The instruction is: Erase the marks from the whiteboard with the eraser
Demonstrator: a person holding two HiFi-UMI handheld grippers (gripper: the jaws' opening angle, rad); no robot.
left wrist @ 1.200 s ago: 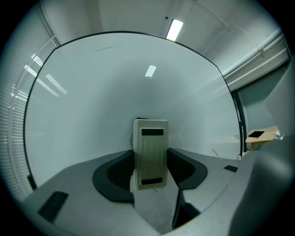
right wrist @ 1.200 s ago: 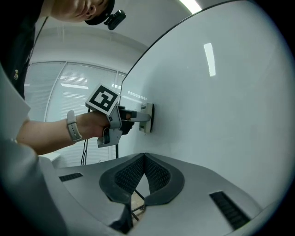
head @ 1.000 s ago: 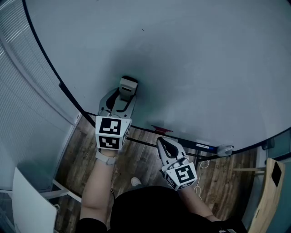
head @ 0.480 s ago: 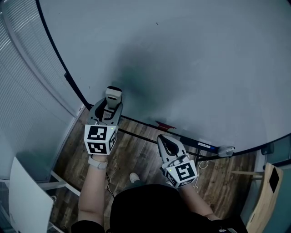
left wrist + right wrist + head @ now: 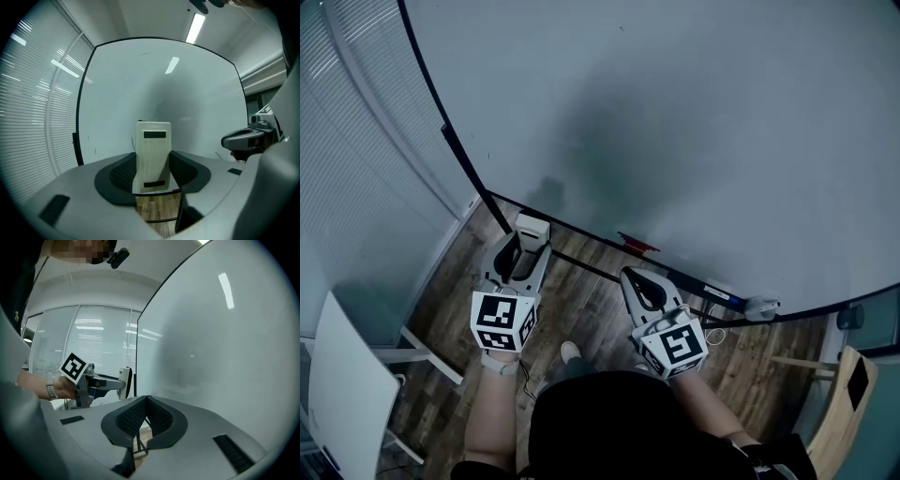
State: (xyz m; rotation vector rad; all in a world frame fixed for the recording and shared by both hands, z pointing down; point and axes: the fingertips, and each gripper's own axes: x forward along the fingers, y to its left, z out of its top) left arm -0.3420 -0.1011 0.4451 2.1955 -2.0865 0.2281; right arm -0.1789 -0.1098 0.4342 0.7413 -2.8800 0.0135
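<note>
The whiteboard (image 5: 694, 131) fills the head view, its face dull and smudged grey in the middle. My left gripper (image 5: 523, 246) is shut on the white eraser (image 5: 532, 226), which sits just below the board's lower edge, off its face. In the left gripper view the eraser (image 5: 152, 154) stands upright between the jaws, with the whiteboard (image 5: 164, 89) behind it and a few faint marks (image 5: 89, 138) near its left edge. My right gripper (image 5: 632, 277) hangs lower right, shut and empty; its jaws (image 5: 146, 400) meet with nothing between them.
A red object (image 5: 637, 244) and a white one (image 5: 759, 306) lie along the board's tray rail. Window blinds (image 5: 356, 169) run down the left. A white chair (image 5: 347, 394) stands at lower left, a wooden one (image 5: 836, 422) at lower right, on wood flooring (image 5: 581, 309).
My left gripper has come down and back with the eraser, off the board's face to below its lower edge. The right gripper has hardly moved.
</note>
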